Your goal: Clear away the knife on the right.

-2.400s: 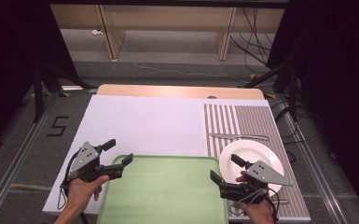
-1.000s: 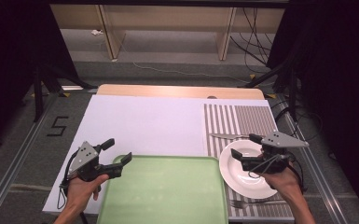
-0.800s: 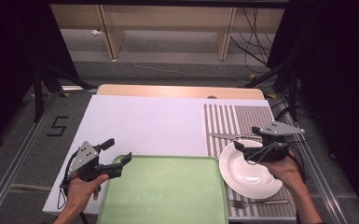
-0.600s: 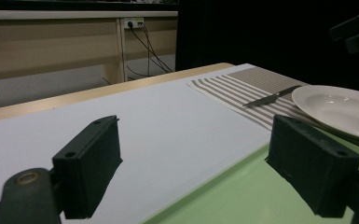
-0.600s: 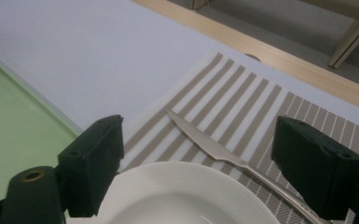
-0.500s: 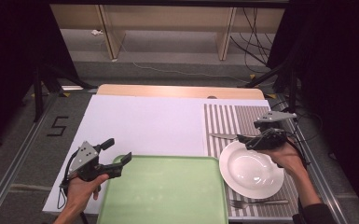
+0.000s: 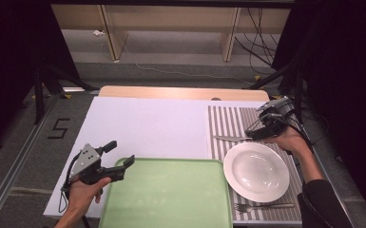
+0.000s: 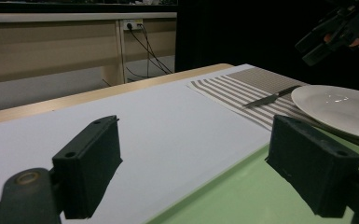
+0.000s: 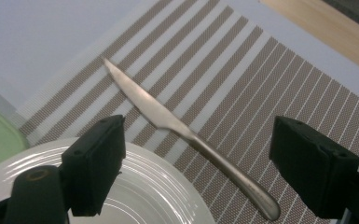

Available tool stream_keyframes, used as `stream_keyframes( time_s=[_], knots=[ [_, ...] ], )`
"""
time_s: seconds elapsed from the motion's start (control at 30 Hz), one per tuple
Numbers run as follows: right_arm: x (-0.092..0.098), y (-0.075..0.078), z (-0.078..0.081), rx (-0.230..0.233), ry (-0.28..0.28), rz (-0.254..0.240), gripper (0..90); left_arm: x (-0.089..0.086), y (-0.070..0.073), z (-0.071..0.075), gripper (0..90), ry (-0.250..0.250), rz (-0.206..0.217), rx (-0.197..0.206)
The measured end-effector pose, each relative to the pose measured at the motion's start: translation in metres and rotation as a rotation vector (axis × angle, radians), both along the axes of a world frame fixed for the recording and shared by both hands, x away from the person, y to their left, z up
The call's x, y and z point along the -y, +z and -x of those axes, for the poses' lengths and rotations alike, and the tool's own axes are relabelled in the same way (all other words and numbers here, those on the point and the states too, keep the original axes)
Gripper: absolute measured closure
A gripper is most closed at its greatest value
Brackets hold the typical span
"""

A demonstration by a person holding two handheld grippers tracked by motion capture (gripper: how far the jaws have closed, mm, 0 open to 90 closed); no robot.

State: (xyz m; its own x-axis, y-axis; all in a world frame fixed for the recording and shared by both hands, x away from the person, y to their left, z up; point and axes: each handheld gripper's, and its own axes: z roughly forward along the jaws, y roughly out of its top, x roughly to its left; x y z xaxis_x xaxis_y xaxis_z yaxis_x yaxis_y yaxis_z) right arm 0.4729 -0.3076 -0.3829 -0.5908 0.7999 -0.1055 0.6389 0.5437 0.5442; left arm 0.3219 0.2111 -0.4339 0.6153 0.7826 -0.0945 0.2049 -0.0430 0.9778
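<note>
**Right gripper poised over table knife, jaws spread**

Left side of table: left gripper (image 7: 116, 154), black with a grey three-cornered plate on top, held low at the near-left corner of the flat pale-green plastic tray (image 7: 168, 194). Jaws spread wide, nothing between them. In the left gripper view one jaw sits over the white table sheet (image 8: 135, 121), the other over the tray's edge.

Centre: tray lies at the near edge of the table, its right rim just beside the round white ceramic plate (image 7: 256, 171). White sheet covers the table's middle and left; a bare wooden strip (image 7: 180, 92) runs along the far edge.

Right side: brown-and-white striped woven placemat (image 7: 228, 123) carries the plate, the slim silver steel table knife (image 7: 232, 138) and a silver fork (image 7: 261, 206). Knife lies flat on the mat just beyond the plate's far rim, blade tip toward the white sheet, handle toward the right. Fork lies along the mat's near edge, below the plate.

Right gripper (image 7: 256, 132), black, hand behind it, hangs above the knife's handle end. In the right gripper view its jaws are wide apart, one over the plate's rim, one over the mat, the knife (image 9: 186, 135) running diagonally between them, untouched.
</note>
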Motion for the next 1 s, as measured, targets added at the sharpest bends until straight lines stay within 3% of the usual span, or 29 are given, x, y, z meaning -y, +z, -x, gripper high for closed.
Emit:
stream_keyframes(
  time_s=[0.17, 0.47, 0.5, 0.53, 0.57, 0.63, 0.8, 1.0],
  knots=[
    [0.002, -0.005, -0.011, -0.049, -0.009, 0.029, 20.5, 0.000, 0.000, 0.001, 16.4, 0.006, -0.007, -0.004],
    [0.007, -0.026, -0.038, -0.162, -0.020, 0.165, 21.8, 0.001, 0.000, 0.001, 16.4, 0.000, -0.013, -0.006],
    [0.007, -0.026, -0.038, -0.162, -0.020, 0.165, 21.8, 0.001, 0.000, 0.001, 16.4, 0.000, -0.011, -0.007],
    [0.005, -0.031, -0.042, -0.177, -0.032, 0.195, 21.9, 0.001, 0.000, 0.000, 16.5, -0.001, -0.007, -0.009],
    [0.006, -0.033, -0.044, -0.169, -0.009, 0.219, 21.9, 0.001, 0.000, 0.000, 16.5, -0.003, -0.003, -0.011],
    [0.004, -0.034, -0.045, -0.190, -0.025, 0.221, 22.1, 0.002, 0.000, 0.000, 16.4, -0.004, -0.005, -0.010],
    [0.000, -0.042, -0.055, -0.234, 0.000, 0.283, 23.8, 0.002, 0.000, 0.001, 16.4, -0.003, -0.005, -0.008],
    [-0.002, -0.048, -0.060, -0.259, 0.008, 0.311, 25.1, 0.001, 0.000, 0.001, 16.4, 0.000, -0.005, -0.007]
  ],
)
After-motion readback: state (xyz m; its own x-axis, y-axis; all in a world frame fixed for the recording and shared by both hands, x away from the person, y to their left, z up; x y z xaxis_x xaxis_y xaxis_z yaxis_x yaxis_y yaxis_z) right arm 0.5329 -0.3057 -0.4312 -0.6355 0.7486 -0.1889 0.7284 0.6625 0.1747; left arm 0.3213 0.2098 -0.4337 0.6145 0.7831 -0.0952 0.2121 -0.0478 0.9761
